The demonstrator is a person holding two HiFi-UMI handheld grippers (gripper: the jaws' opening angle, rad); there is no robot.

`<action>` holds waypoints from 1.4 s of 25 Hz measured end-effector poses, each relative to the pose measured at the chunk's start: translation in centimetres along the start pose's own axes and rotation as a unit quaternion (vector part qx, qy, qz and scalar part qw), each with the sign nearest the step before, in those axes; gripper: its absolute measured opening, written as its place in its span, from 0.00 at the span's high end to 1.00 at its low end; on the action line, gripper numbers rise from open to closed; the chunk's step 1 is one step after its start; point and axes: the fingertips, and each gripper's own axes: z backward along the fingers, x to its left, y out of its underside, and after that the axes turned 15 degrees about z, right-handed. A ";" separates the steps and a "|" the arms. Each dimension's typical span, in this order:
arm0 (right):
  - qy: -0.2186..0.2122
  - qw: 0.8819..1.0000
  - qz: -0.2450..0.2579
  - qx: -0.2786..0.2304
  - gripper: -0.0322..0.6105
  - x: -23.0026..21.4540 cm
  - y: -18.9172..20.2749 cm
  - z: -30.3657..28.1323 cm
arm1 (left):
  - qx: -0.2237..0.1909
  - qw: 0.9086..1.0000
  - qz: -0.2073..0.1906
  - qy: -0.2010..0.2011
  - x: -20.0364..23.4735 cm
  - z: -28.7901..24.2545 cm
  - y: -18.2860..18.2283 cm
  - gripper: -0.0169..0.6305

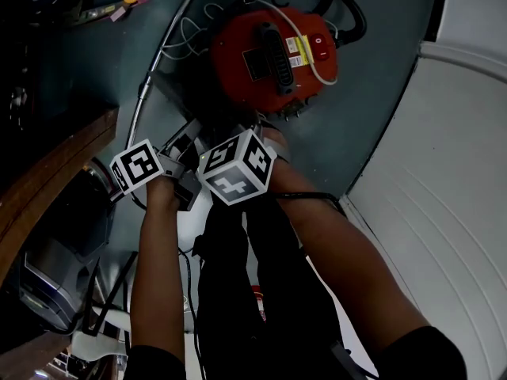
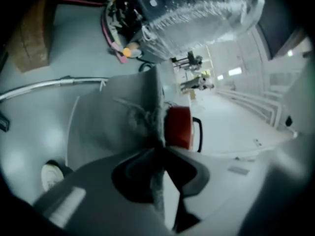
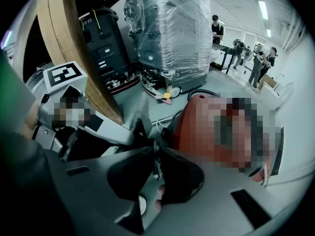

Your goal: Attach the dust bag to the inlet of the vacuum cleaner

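Note:
The red vacuum cleaner (image 1: 273, 54) lies on the dark floor ahead of me; it also shows behind the bag in the left gripper view (image 2: 179, 127) and in the right gripper view (image 3: 194, 124). The grey dust bag (image 2: 118, 127) hangs as a crumpled sheet between both grippers, just in front of the vacuum's near side. My left gripper (image 2: 158, 149) is shut on the bag's edge. Beside it, my right gripper (image 3: 153, 149) is shut on a thin fold of the same bag (image 3: 140, 114). In the head view the marker cubes and hands hide both jaws and most of the bag (image 1: 184, 139).
A metal wand tube (image 1: 154, 62), a white cord (image 1: 305, 46) and a black hose (image 1: 348, 10) lie around the vacuum. A wooden tabletop edge (image 1: 55, 172) is at the left, a plastic-wrapped machine (image 2: 197, 14) beyond. People stand far back (image 3: 256, 58).

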 end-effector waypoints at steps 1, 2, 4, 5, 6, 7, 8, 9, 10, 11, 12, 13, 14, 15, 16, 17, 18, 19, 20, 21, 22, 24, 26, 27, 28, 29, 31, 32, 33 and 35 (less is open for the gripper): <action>0.001 1.000 0.000 0.000 0.90 0.0 0.0 0.0 | -0.004 1.000 -0.007 0.001 -0.1 -0.2 0.0 0.89; 0.003 1.000 0.000 0.000 0.90 -0.1 -0.1 -0.1 | -0.001 0.999 -0.036 -0.011 -0.2 -0.4 0.1 0.88; 0.006 1.000 0.000 0.000 0.90 -0.1 -0.1 -0.1 | 0.017 0.991 -0.121 -0.048 -0.2 -0.7 0.3 0.88; 0.007 1.000 0.000 0.001 0.90 -0.1 -0.1 -0.2 | 0.029 0.985 -0.160 -0.064 -0.3 -0.8 0.5 0.88; 0.008 1.000 0.000 0.002 0.90 -0.1 -0.1 -0.2 | 0.039 0.978 -0.189 -0.076 -0.3 -0.9 0.7 0.88; 0.009 1.000 0.001 0.003 0.90 -0.1 0.0 -0.2 | 0.047 0.974 -0.206 -0.082 -0.3 -0.9 0.8 0.88; 0.009 1.000 0.001 0.005 0.90 0.0 0.0 -0.1 | 0.052 0.972 -0.212 -0.085 -0.3 -0.9 1.0 0.88; 0.009 1.000 0.001 0.006 0.90 0.0 0.0 -0.1 | 0.053 0.972 -0.211 -0.086 -0.3 -0.9 1.0 0.88; 0.009 1.000 0.002 0.006 0.90 0.0 0.0 -0.1 | 0.050 0.973 -0.206 -0.086 -0.2 -0.8 1.0 0.88; 0.008 1.000 0.003 0.007 0.90 0.0 0.0 -0.1 | 0.045 0.975 -0.199 -0.086 -0.2 -0.8 1.0 0.87; 0.009 1.000 0.004 0.007 0.90 0.0 -0.1 -0.2 | 0.039 0.977 -0.191 -0.086 -0.2 -0.7 0.9 0.87; 0.009 1.000 0.005 0.008 0.90 0.0 -0.1 -0.2 | 0.032 0.979 -0.184 -0.087 -0.2 -0.7 0.9 0.87; 0.010 1.000 0.005 0.007 0.90 0.0 -0.1 -0.2 | 0.025 0.980 -0.178 -0.087 -0.2 -0.5 0.8 0.87; 0.011 1.000 0.004 0.006 0.90 0.0 0.0 -0.1 | 0.015 0.980 -0.175 -0.088 -0.2 -0.3 0.7 0.87; 0.013 1.000 0.002 0.003 0.90 0.0 0.0 -0.1 | 0.000 0.980 -0.181 -0.089 -0.5 0.1 0.6 0.87; 0.016 1.000 0.000 0.000 0.90 0.0 0.0 -0.1 | -0.020 0.976 -0.196 -0.091 -0.9 0.6 0.4 0.89; 0.019 1.000 -0.002 -0.002 0.90 -0.1 0.0 -0.1 | -0.045 0.970 -0.220 -0.093 -1.5 1.2 0.2 0.92; 0.022 1.000 -0.004 -0.003 0.90 -0.1 0.1 -0.1 | -0.069 0.963 -0.244 -0.095 -2.3 1.9 0.0 0.97; 0.024 1.000 -0.006 -0.004 0.90 -0.2 0.1 -0.2 | -0.089 0.955 -0.264 -0.099 -2.9 2.5 -0.2 0.97; 0.027 1.000 -0.009 -0.004 0.90 -0.2 0.2 -0.3 | -0.103 0.948 -0.282 -0.105 -3.3 3.1 -0.3 0.97; 0.028 0.999 -0.015 -0.005 0.90 -0.2 0.3 -0.4 | -0.111 0.940 -0.300 -0.118 -3.5 3.6 -0.3 0.97; 0.018 0.998 -0.052 -0.008 0.89 -0.1 0.4 -0.3 | -0.114 0.921 -0.341 -0.151 -3.5 4.4 -0.3 0.97; 0.002 0.994 -0.109 -0.015 0.89 -0.2 0.5 0.7 | -0.115 0.906 -0.372 -0.167 -3.8 5.0 -0.1 0.98; 0.002 0.991 -0.132 -0.025 0.89 -0.3 0.4 1.5 | -0.118 0.903 -0.379 -0.166 -4.3 5.4 -0.1 0.98; 0.009 0.988 -0.150 -0.041 0.92 -0.4 0.1 2.5 | -0.123 0.901 -0.382 -0.164 -5.0 5.9 -0.1 0.98; 0.017 0.984 -0.165 -0.058 0.95 -0.5 -0.2 3.7 | -0.129 0.900 -0.384 -0.161 -5.7 6.4 -0.2 0.98; 0.032 0.976 -0.195 -0.091 0.95 -1.1 -1.2 6.5 | -0.139 0.898 -0.386 -0.159 -7.4 7.4 0.1 0.98; 0.039 0.972 -0.209 -0.105 0.95 -1.6 -1.8 8.1 | -0.144 0.897 -0.387 -0.157 -8.5 7.8 0.3 0.98; 0.045 0.967 -0.220 -0.118 0.95 -2.1 -2.6 9.9 | -0.151 0.897 -0.386 -0.156 -9.8 8.4 0.6 0.98; 0.058 0.960 -0.230 -0.145 0.95 -3.2 -4.5 13.9 | -0.167 0.898 -0.380 -0.147 -12.9 9.8 1.4 0.98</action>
